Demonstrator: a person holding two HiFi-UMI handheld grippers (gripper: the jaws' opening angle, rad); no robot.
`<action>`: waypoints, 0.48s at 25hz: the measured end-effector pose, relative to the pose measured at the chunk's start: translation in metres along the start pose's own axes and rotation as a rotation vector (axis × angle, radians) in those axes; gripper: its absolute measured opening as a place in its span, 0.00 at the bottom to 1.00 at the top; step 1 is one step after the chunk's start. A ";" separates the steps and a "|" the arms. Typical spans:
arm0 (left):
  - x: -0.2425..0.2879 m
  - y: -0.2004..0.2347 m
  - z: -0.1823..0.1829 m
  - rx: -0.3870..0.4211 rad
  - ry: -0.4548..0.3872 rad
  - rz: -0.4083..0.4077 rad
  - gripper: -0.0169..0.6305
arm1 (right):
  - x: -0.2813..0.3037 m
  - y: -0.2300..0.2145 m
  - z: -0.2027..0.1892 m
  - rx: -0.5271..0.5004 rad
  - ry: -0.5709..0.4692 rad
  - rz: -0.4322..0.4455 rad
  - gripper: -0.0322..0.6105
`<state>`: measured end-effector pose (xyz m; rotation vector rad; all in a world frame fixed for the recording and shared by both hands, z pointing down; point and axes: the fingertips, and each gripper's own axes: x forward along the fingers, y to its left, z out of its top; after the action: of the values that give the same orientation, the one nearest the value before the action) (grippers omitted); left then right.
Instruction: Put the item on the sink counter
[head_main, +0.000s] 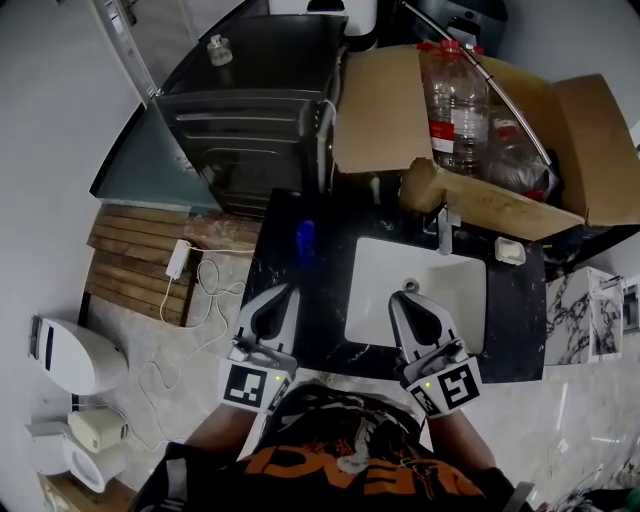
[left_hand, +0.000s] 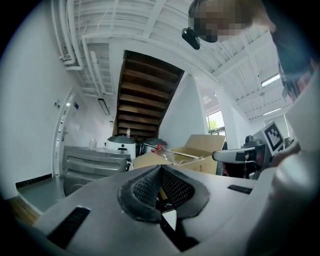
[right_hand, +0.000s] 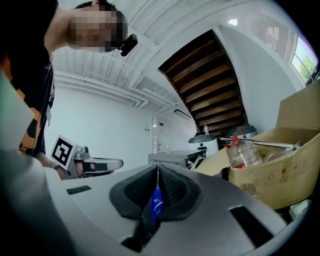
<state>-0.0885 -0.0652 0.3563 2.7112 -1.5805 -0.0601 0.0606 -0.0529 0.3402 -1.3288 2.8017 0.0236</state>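
Observation:
A small blue bottle (head_main: 304, 238) stands upright on the black sink counter (head_main: 290, 300), left of the white basin (head_main: 440, 275). My left gripper (head_main: 272, 318) hovers over the counter's front left, short of the bottle, with its jaws shut and nothing between them (left_hand: 160, 167). My right gripper (head_main: 420, 318) is over the basin's front, jaws also shut (right_hand: 157, 167). In the right gripper view the blue bottle (right_hand: 156, 202) shows through the slot behind the pads; it looks to lie beyond them, not gripped.
An open cardboard box (head_main: 380, 110) with large plastic bottles (head_main: 455, 95) sits behind the basin. A tap (head_main: 443, 228) and a soap dish (head_main: 509, 250) are at the basin's back. A dark steel cabinet (head_main: 250, 135) stands left of the box; a toilet (head_main: 75, 355) and a cable lie on the floor.

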 end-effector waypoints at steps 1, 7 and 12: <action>0.001 0.001 0.002 0.007 -0.003 0.002 0.05 | 0.001 -0.001 0.005 0.006 -0.011 -0.008 0.09; 0.005 0.001 0.016 0.022 -0.021 0.009 0.05 | 0.000 -0.011 0.012 -0.009 -0.021 -0.018 0.07; 0.005 -0.002 0.014 0.005 -0.015 0.012 0.05 | 0.000 -0.009 0.012 -0.010 -0.013 -0.014 0.07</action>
<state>-0.0849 -0.0687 0.3425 2.7114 -1.6033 -0.0764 0.0678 -0.0585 0.3279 -1.3451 2.7850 0.0452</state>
